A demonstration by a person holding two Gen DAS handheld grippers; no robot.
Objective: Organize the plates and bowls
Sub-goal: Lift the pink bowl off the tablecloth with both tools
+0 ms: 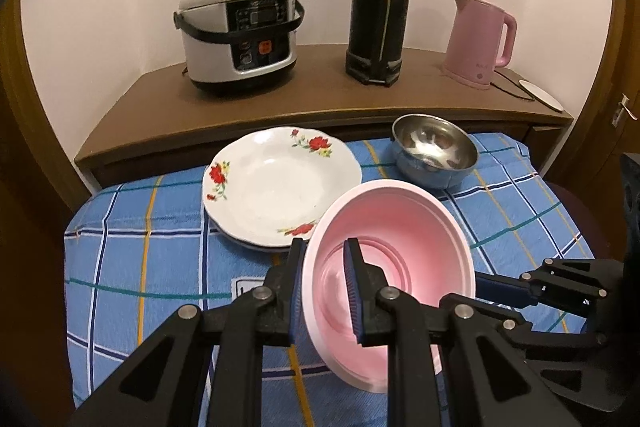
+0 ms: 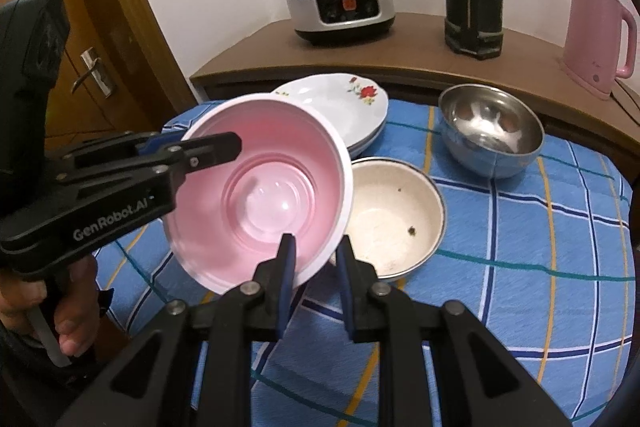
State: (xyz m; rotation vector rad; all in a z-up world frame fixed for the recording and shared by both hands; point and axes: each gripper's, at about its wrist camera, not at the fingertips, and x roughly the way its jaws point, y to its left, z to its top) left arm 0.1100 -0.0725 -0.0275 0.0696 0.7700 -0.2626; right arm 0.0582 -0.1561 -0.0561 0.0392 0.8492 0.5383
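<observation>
Pink bowl (image 1: pixel 390 251) held up off the blue checked cloth (image 1: pixel 132 251), tilted with its mouth toward both cameras. Gripped on two sides of the rim at once: left gripper (image 1: pixel 326 291) closed narrow on the near-left rim, one finger inside the bowl and one outside; right gripper (image 2: pixel 314 279) likewise closed narrow on the near rim in its own view, left finger inside, right finger outside. Left gripper (image 2: pixel 208 149) also seen from the right wrist, reaching in from the left with a hand (image 2: pixel 60 311) on its handle; right gripper (image 1: pixel 516 287) seen from the left wrist, coming in at the far right rim.

Behind the bowl on the cloth: flowered white plate (image 1: pixel 276 183), resting on at least one more plate. Steel bowl (image 1: pixel 434 149) to its right, upright. Cream bowl (image 2: pixel 394 217) with a dark rim just beside and partly under the pink one, upright, a few dark specks inside.

Farther back on the brown counter (image 1: pixel 280 107): rice cooker (image 1: pixel 240 35), tall black flask (image 1: pixel 380 3), pink kettle (image 1: pixel 478 41).
</observation>
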